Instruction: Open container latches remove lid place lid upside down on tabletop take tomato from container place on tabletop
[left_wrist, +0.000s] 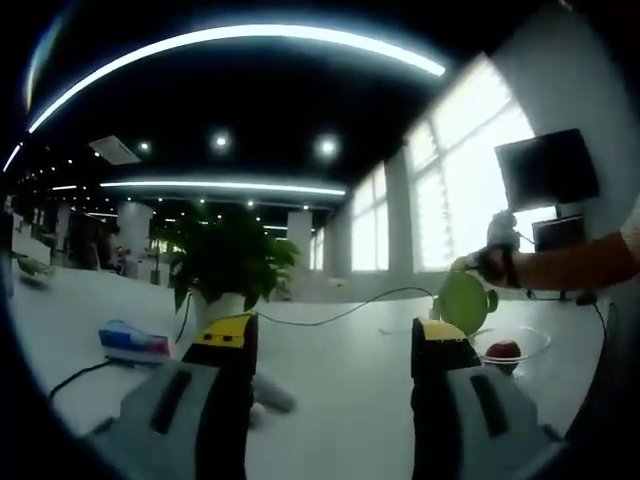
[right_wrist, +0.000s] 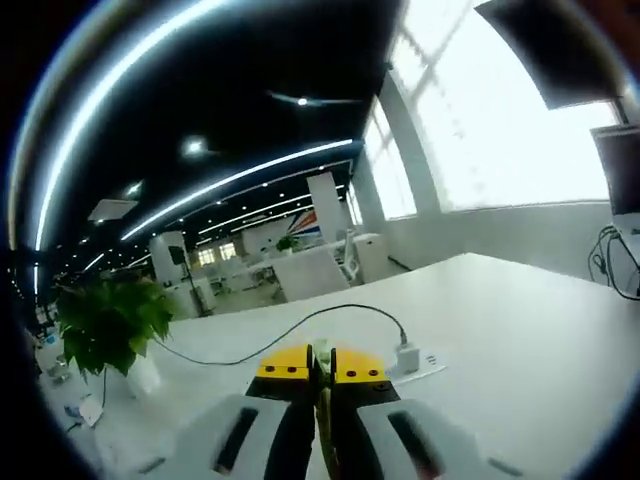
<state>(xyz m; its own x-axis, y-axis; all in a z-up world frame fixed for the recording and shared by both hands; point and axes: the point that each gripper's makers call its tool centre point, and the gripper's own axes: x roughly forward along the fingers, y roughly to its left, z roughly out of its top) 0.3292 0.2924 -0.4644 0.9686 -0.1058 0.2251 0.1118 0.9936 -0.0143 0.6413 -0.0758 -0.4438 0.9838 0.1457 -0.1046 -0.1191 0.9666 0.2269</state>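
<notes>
My left gripper (left_wrist: 331, 335) is open over the white tabletop (left_wrist: 340, 400), nothing between its yellow-tipped jaws. To its right stands the clear container (left_wrist: 520, 345) with a red tomato (left_wrist: 503, 352) inside. Just above it hangs the round green lid (left_wrist: 462, 300), tilted on edge and held by my right gripper (left_wrist: 482, 268), with an orange sleeve (left_wrist: 585, 262) behind. In the right gripper view, the right gripper (right_wrist: 322, 372) is shut on a thin green edge of the lid (right_wrist: 322, 412). The container's latches are too small to make out.
A potted plant (left_wrist: 230, 258) stands at the back of the table, also seen as the plant (right_wrist: 105, 322). A blue and red object (left_wrist: 132, 340) lies at the left. A black cable (left_wrist: 330, 312) crosses the table, ending in a white plug (right_wrist: 408, 356). Monitor (left_wrist: 548, 168) at far right.
</notes>
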